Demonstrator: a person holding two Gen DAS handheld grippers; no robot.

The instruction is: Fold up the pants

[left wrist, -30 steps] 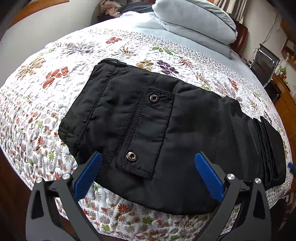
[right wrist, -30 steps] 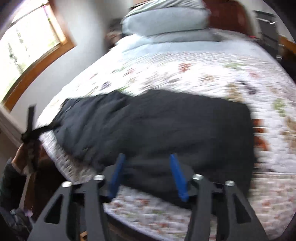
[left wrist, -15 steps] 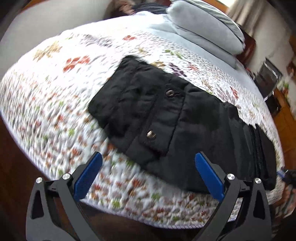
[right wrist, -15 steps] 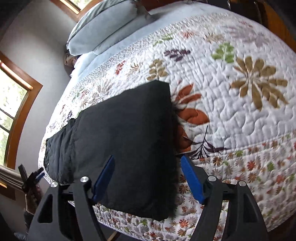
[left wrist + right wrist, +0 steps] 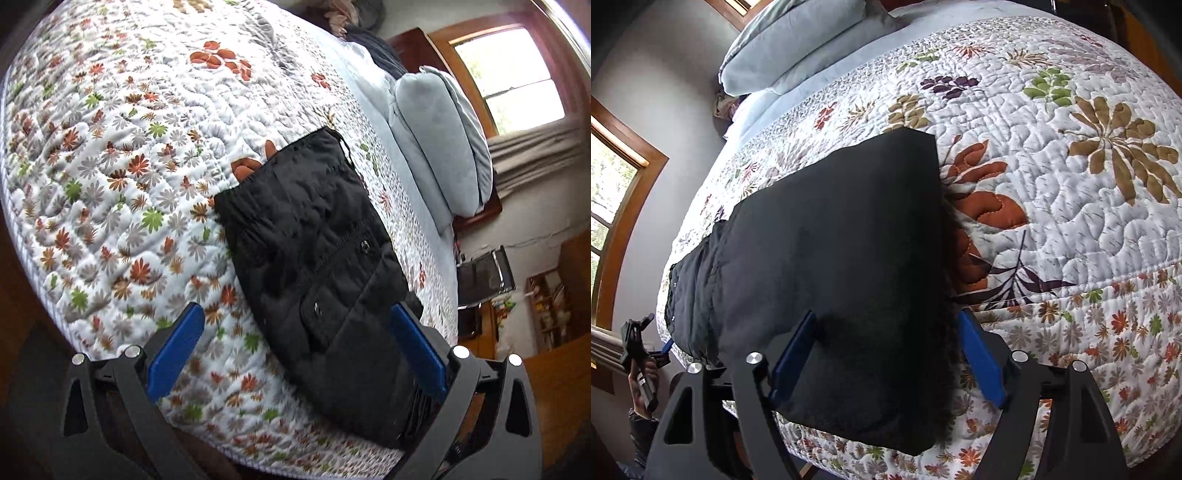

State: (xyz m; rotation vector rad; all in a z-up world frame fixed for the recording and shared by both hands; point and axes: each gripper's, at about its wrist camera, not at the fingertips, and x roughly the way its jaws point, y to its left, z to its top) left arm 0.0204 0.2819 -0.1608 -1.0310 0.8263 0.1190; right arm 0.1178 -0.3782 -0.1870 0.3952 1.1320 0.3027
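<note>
Floral quilted bed (image 5: 1071, 155), grey pillows (image 5: 443, 140), wood-framed daylit window (image 5: 509, 77).

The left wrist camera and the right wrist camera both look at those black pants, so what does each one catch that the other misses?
Only the left wrist view shows the pocket snaps and the stacked folded layers at the near end. Only the right wrist view shows the plain folded end, a large rust leaf print, and the person's other hand holding the left gripper. Both show the black pants on the floral quilt, blue pillows, and open grippers.
</note>
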